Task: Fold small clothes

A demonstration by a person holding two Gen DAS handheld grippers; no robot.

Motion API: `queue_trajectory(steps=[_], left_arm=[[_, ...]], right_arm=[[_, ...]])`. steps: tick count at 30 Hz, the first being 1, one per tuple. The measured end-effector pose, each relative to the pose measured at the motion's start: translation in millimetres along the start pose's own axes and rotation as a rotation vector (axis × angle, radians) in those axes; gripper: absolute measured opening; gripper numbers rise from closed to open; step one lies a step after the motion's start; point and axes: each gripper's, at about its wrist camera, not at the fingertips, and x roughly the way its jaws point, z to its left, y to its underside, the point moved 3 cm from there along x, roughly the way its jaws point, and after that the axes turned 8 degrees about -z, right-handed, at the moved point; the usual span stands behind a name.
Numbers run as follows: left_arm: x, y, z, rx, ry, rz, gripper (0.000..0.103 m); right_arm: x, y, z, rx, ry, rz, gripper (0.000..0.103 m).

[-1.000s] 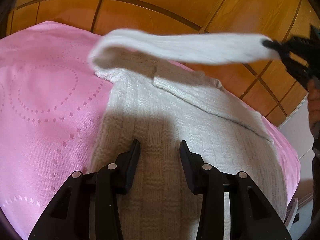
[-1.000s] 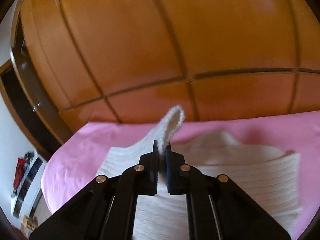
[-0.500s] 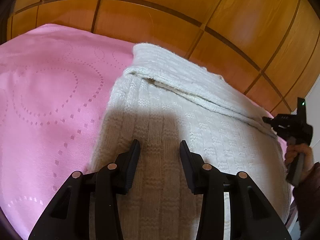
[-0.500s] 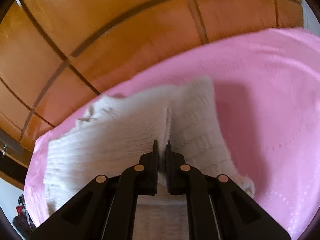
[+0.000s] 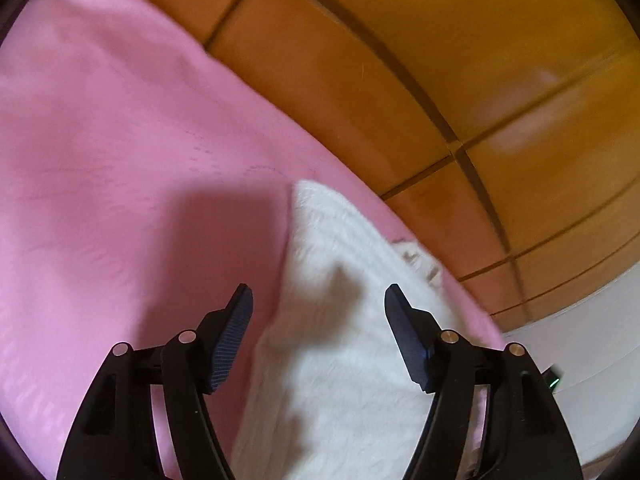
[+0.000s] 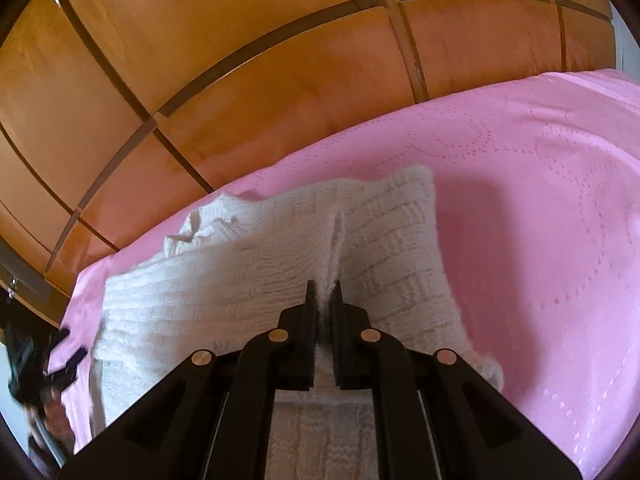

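Note:
A small white knit sweater [image 6: 248, 276] lies on the pink bedspread [image 6: 540, 208], one sleeve folded across its body. My right gripper [image 6: 324, 292] is shut on a ridge of the sweater's knit near its middle, low over the garment. My left gripper [image 5: 318, 304] is open and empty, its jaws wide apart above the sweater's left edge [image 5: 336, 320]; this view is blurred. The left gripper also shows as a dark blur at the far left of the right wrist view [image 6: 40, 360].
The pink bedspread [image 5: 120, 160] spreads to the left of the sweater. Orange wooden wardrobe panels [image 6: 240, 60] stand behind the bed. A pale wall or floor strip [image 5: 580, 340] shows at the right of the left wrist view.
My right gripper carried the sleeve across and down onto the sweater body and still pinches it. My left gripper opened wider and swung toward the sweater's left edge.

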Motion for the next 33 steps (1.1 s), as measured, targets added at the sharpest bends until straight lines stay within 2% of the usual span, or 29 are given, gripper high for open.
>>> queue_trajectory(steps=[4, 6, 7, 8, 11, 13, 15, 16, 18, 19, 21, 24, 25, 26, 27, 28, 30, 32, 33], left_arm=[[39, -16, 4, -0.064, 0.011, 0.054, 0.067], [55, -19, 5, -0.089, 0.034, 0.079, 0.048], [65, -16, 2, -0.077, 0.026, 0.108, 0.018], [65, -14, 0, -0.055, 0.000, 0.092, 0.009], [41, -10, -19, 0.054, -0.016, -0.030, 0.004], [36, -4, -29, 0.147, -0.075, -0.050, 0.004], [50, 5, -35, 0.300, -0.247, -0.042, 0.004], [62, 11, -34, 0.356, -0.341, -0.014, 0.004], [63, 15, -32, 0.372, -0.415, -0.022, 0.005], [57, 15, -33, 0.377, -0.423, -0.053, 0.005], [41, 19, -43, 0.396, -0.375, -0.107, 0.005], [23, 35, -70, 0.501, -0.294, -0.163, 0.005], [22, 40, -77, 0.533, -0.270, -0.162, 0.015], [27, 50, -82, 0.563, -0.252, -0.137, 0.038], [33, 57, -83, 0.570, -0.248, -0.115, 0.045], [38, 64, -82, 0.570, -0.252, -0.098, 0.047], [57, 78, -70, 0.573, -0.311, -0.033, 0.048], [61, 82, -63, 0.550, -0.319, -0.044, 0.049], [58, 81, -63, 0.543, -0.321, -0.049, 0.049]], right_arm=[[3, 2, -2, -0.015, 0.008, 0.015, 0.005], [2, 1, -1, -0.020, 0.008, 0.014, 0.005], [0, 0, -1, -0.020, 0.005, 0.010, 0.005], [-4, -2, 2, -0.022, 0.000, -0.001, 0.005], [-21, -7, 7, -0.023, -0.020, -0.044, 0.005], [-21, -6, 6, -0.034, 0.012, -0.041, 0.005], [-6, 0, 2, -0.049, 0.069, 0.000, 0.005], [2, 3, 0, -0.048, 0.089, 0.025, 0.005], [13, 8, -4, -0.050, 0.132, 0.046, 0.007], [13, 8, -4, -0.049, 0.133, 0.041, 0.010], [2, 2, -1, -0.048, 0.143, 0.000, 0.032], [-19, -7, 15, -0.094, 0.117, -0.082, 0.039], [-22, -8, 21, -0.106, 0.095, -0.090, 0.042], [-23, -7, 32, -0.126, 0.061, -0.087, 0.048], [-20, -5, 41, -0.148, 0.043, -0.074, 0.049], [-14, 0, 49, -0.176, 0.043, -0.058, 0.049], [3, 13, 56, -0.225, 0.050, -0.009, 0.050], [25, 32, 54, -0.262, 0.088, 0.053, 0.052], [28, 38, 53, -0.291, 0.100, 0.030, 0.053]])
